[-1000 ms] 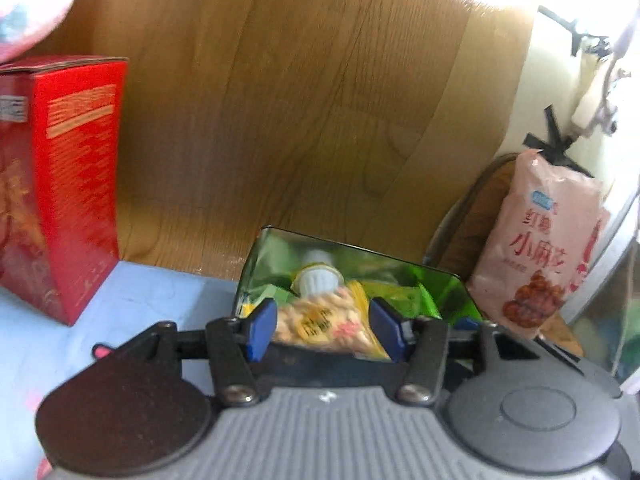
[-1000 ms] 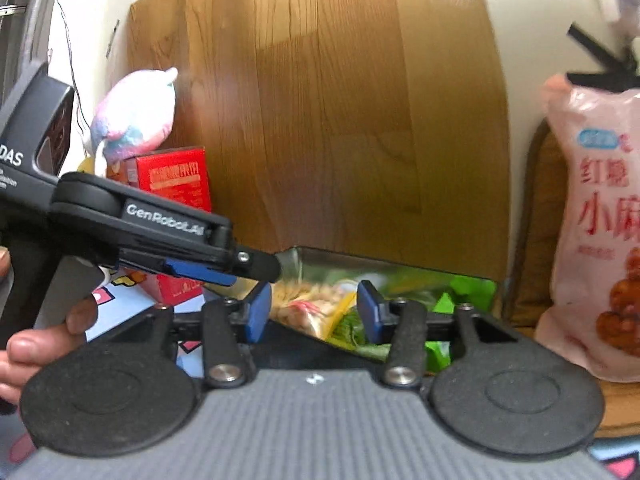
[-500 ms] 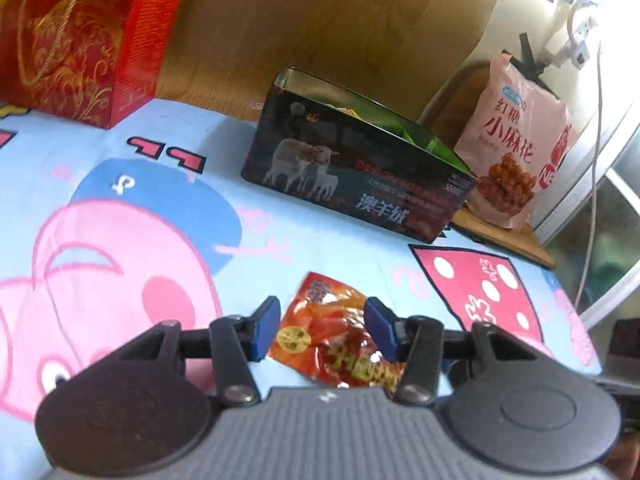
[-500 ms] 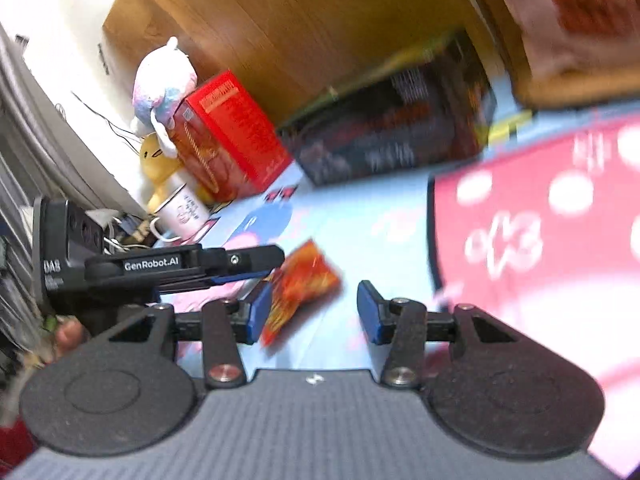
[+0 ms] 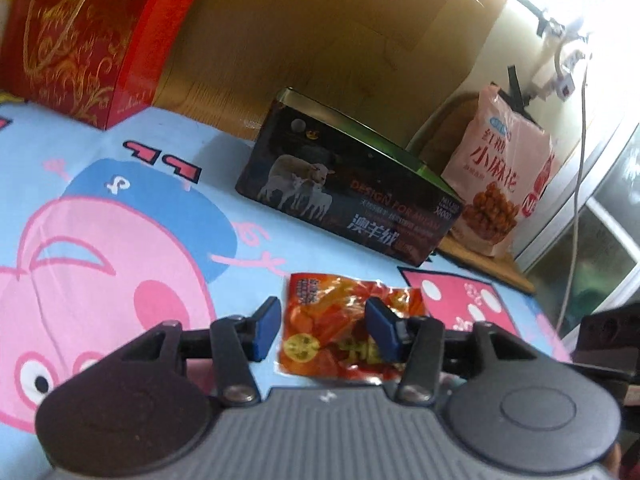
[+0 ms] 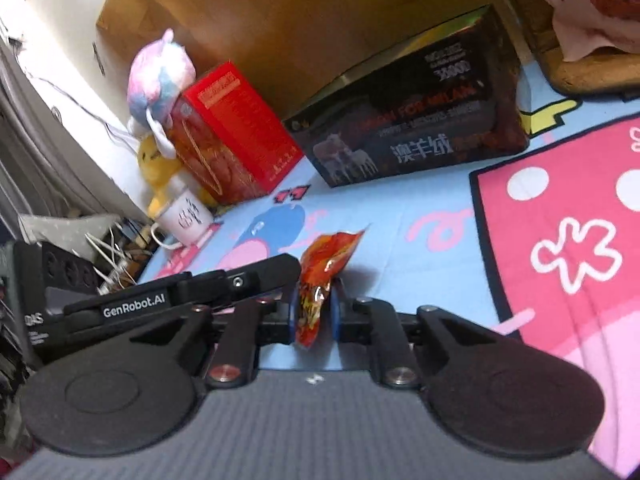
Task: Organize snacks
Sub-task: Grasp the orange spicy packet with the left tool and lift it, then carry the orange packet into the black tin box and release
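A red-orange snack packet (image 5: 320,344) lies low over the cartoon cloth (image 5: 120,208), in front of a black tin (image 5: 352,200) with sheep printed on it. My left gripper (image 5: 324,316) straddles the packet and its jaws are opening; the left pad stands clear of the foil. In the right wrist view the packet (image 6: 332,252) stands on edge, and my right gripper (image 6: 316,312) is shut on its near end. A finger of the left gripper (image 6: 256,278) reaches in just left of the packet. The black tin (image 6: 420,128) sits beyond it.
A red gift box (image 5: 80,40) stands at the back left against a wooden panel. A pink snack bag (image 5: 504,184) leans right of the tin. In the right wrist view a plush toy (image 6: 160,76), a white mug (image 6: 186,220) and tangled cables crowd the left edge.
Both grippers came down from over the open tin to the cloth. The right jaws, open half a second ago beside the red packet, have closed on it. The left jaws stay either side of it.
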